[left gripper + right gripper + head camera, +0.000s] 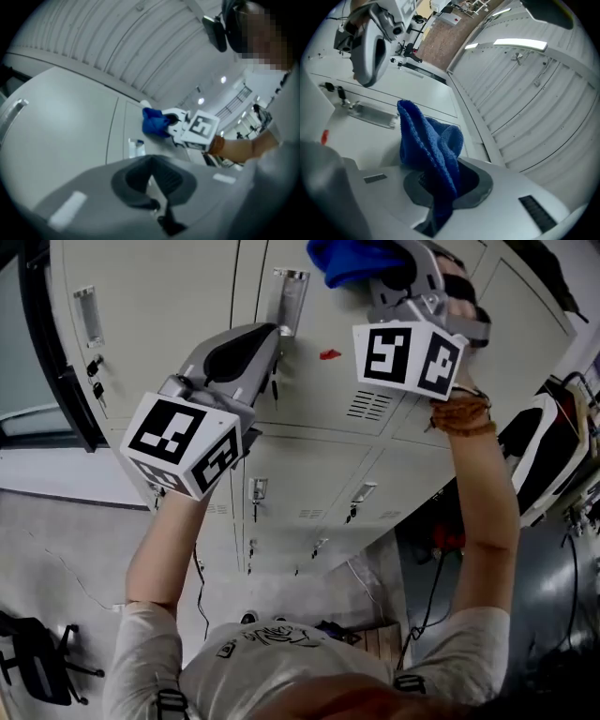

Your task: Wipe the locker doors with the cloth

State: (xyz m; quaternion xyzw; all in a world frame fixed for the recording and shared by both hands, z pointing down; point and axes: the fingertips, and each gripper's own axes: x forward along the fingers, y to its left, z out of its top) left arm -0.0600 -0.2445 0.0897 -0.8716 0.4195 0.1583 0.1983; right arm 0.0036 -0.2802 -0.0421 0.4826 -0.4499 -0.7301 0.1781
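The blue cloth is bunched in my right gripper, which is shut on it and holds it against the upper grey locker door. In the right gripper view the cloth rises out of the right gripper and hides its fingertips. My left gripper is raised at the left, its tip close to a metal door handle. Its jaws look shut with nothing between them. The left gripper view shows the cloth on the door, apart from the left gripper.
A small red mark and vent slots sit on the door between the grippers. Keys hang from a lock on the left locker. A black chair stands lower left. Bags and cables lie to the right.
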